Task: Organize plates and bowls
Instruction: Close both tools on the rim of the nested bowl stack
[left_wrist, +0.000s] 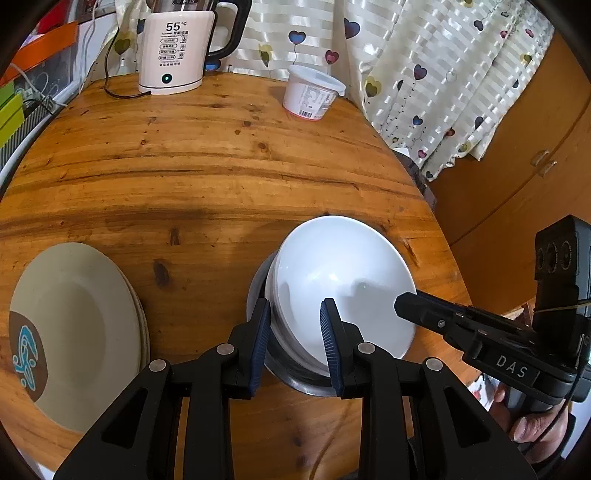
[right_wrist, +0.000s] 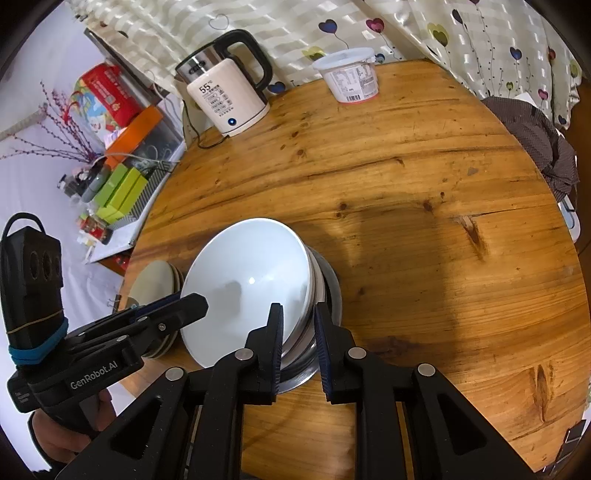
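- Where the round wooden table (left_wrist: 207, 155) curves toward its near edge, a stack of white bowls (left_wrist: 343, 280) sits nested in a metal bowl (left_wrist: 299, 380), the top one tilted.
- The left gripper (left_wrist: 295, 338) straddles the near left rim of the white bowls; one blue pad (left_wrist: 328, 339) lies inside the top bowl and the other outside the stack. The jaws stand partly apart, and I cannot tell whether the pads press on the rim.
- The right gripper (right_wrist: 298, 345) straddles the opposite rim, one finger inside the top bowl, the other outside over the metal bowl's edge. Its jaws are narrow, and appear clamped on the rims of the white bowls.
- A pile of beige plates (left_wrist: 77, 328) with a brown and blue mark lies on the table's left side, apart from the bowls.
- At the far edge stand an electric kettle (left_wrist: 177, 48) and a lidded plastic tub (left_wrist: 314, 92), well apart from the bowls.
- A heart-patterned curtain (left_wrist: 424, 66) hangs behind the table.
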